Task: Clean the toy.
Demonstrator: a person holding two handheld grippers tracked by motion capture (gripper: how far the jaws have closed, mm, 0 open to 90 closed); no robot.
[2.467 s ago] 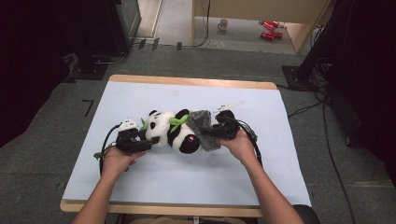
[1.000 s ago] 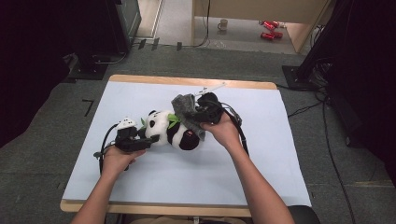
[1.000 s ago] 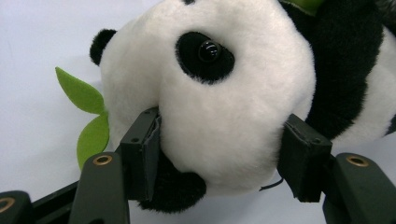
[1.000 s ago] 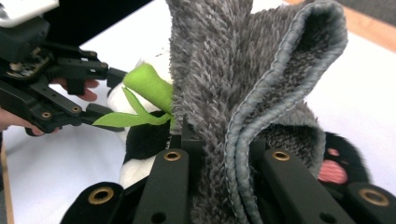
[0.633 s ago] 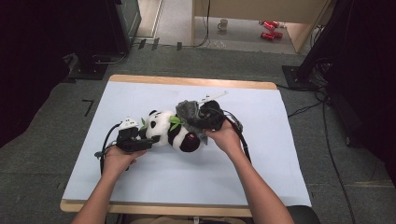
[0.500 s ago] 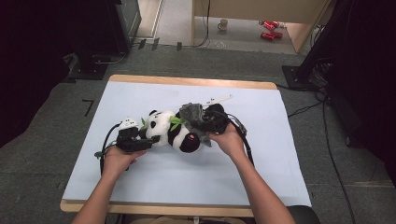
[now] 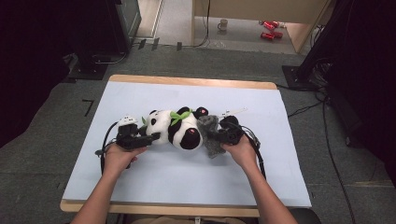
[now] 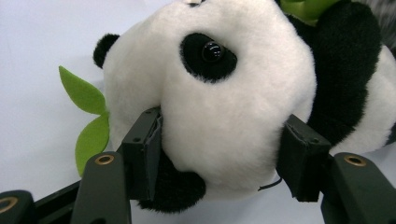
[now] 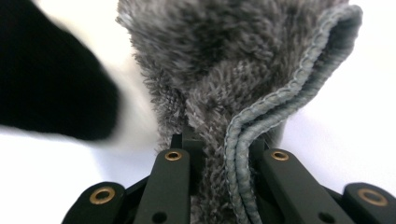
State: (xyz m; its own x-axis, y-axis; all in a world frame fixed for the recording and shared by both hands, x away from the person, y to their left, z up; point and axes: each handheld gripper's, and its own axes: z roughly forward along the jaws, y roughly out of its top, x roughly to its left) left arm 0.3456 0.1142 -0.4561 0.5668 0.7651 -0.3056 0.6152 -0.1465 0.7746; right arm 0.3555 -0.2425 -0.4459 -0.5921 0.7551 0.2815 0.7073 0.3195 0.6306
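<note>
A black-and-white plush panda with green felt leaves lies on its side in the middle of the pale blue mat. My left gripper is shut on the panda's head, its pads pressed into the white fur on both sides of the muzzle. My right gripper is shut on a fuzzy grey cloth, which bunches against the panda's lower end. In the right gripper view the cloth shows a folded, stitched hem pinched between the jaws, with a black panda limb blurred at left.
The mat covers a wooden table. A thin white stick-like item lies on the mat just behind the right gripper. Cables trail from both grippers. On the floor beyond the table stand a mug and red items.
My right hand has come down and toward me with the grey cloth, from above the panda's back to the mat at its right end. The left gripper has kept its hold and stayed still.
</note>
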